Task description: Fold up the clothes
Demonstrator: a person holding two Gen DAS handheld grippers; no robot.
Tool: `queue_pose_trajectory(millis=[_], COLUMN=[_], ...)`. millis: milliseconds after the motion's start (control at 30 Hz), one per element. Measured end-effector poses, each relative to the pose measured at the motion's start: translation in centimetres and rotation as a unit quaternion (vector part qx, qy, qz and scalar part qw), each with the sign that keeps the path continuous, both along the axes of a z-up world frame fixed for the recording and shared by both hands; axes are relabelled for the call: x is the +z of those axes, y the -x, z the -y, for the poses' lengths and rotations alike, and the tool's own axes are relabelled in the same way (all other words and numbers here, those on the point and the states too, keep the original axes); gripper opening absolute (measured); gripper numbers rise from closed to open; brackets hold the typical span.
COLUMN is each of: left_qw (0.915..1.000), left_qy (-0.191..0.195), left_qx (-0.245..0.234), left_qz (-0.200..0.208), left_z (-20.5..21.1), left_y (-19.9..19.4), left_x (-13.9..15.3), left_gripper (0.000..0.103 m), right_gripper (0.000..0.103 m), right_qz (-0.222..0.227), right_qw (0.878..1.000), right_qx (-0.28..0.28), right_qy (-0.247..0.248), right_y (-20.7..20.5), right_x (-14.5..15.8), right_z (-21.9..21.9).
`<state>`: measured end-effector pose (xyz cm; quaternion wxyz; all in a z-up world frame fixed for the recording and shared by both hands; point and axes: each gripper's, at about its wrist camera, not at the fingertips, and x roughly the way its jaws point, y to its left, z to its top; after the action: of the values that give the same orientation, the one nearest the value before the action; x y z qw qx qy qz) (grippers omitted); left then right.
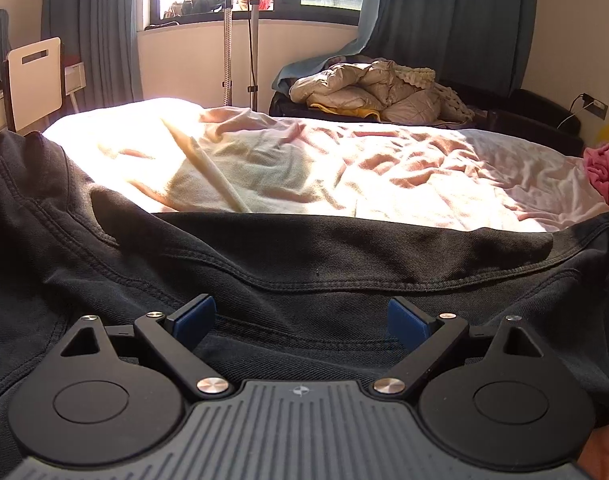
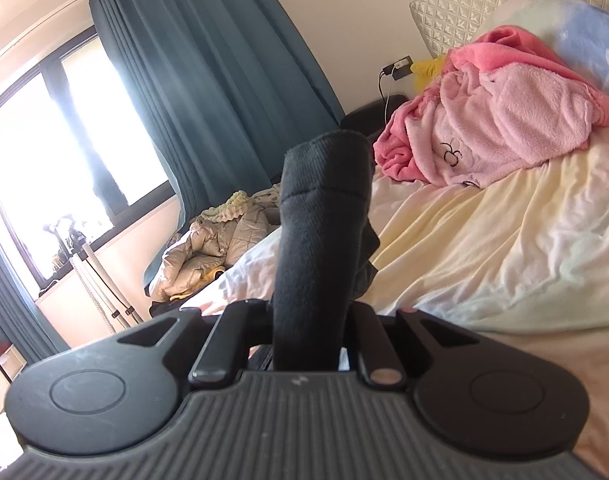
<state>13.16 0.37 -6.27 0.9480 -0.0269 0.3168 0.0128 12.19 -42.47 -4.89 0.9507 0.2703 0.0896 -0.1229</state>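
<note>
Left wrist view: over at 9 o'clock there's a white chair point(image 1: 34, 80) by the wall, then the dark sweatshirt point(image 1: 264, 264) spread across the near side of the bed point(image 1: 384, 176), filling everything from 8 to 4 o'clock. The left gripper point(image 1: 302, 320) sits right over it with its blue pads point(image 1: 194, 318) spread wide, pinching nothing. A puffy beige jacket point(image 1: 368, 88) is heaped up around 1 o'clock, past the bed.

In the right wrist view, the teal curtain point(image 2: 208, 92) hangs at 11 o'clock. The right gripper point(image 2: 308, 320) is pressed together on a dark ribbed cuff point(image 2: 324, 216), which sticks straight up at center. Pink fleece clothes point(image 2: 492, 120) are piled at 2 o'clock on the bed.
</note>
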Motion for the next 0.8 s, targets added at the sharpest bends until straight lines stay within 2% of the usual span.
queue_pose_trajectory(millis=[167, 300, 400, 500, 600, 667, 733, 800], left_qw=[0.9998, 0.9968, 0.9916, 0.9840, 0.9740, 0.9673, 0.9678, 0.9678], left_qy=[-0.003, 0.034, 0.062, 0.090, 0.117, 0.132, 0.124, 0.112], left_qx=[0.002, 0.032, 0.054, 0.077, 0.099, 0.111, 0.108, 0.113], left_qz=[0.020, 0.066, 0.100, 0.133, 0.167, 0.186, 0.191, 0.195], left_z=[-0.8, -4.0, -6.4, -8.8, -11.2, -13.0, -14.6, -16.0], left_y=[0.3, 1.9, 3.1, 4.3, 5.5, 6.4, 7.1, 7.9], left_x=[1.3, 4.2, 6.4, 8.6, 10.8, 12.2, 12.7, 13.0], left_gripper=[0.094, 0.094, 0.094, 0.096, 0.097, 0.097, 0.097, 0.097], right_gripper=[0.013, 0.012, 0.012, 0.012, 0.012, 0.012, 0.012, 0.012], right_qz=[0.019, 0.031, 0.045, 0.065, 0.086, 0.091, 0.093, 0.092], right_qw=[0.999, 0.994, 0.987, 0.974, 0.960, 0.952, 0.940, 0.921], right_qx=[0.023, 0.043, 0.070, 0.108, 0.159, 0.189, 0.233, 0.285], right_qy=[0.039, 0.090, 0.136, 0.189, 0.215, 0.221, 0.233, 0.249], right_y=[-0.1, -0.4, -0.8, -1.2, -1.5, -1.5, -1.0, 0.0], right_x=[1.9, 4.2, 6.4, 8.5, 9.3, 8.7, 7.1, 5.0], right_z=[-2.3, -5.8, -10.1, -15.7, -22.3, -26.6, -32.0, -37.1])
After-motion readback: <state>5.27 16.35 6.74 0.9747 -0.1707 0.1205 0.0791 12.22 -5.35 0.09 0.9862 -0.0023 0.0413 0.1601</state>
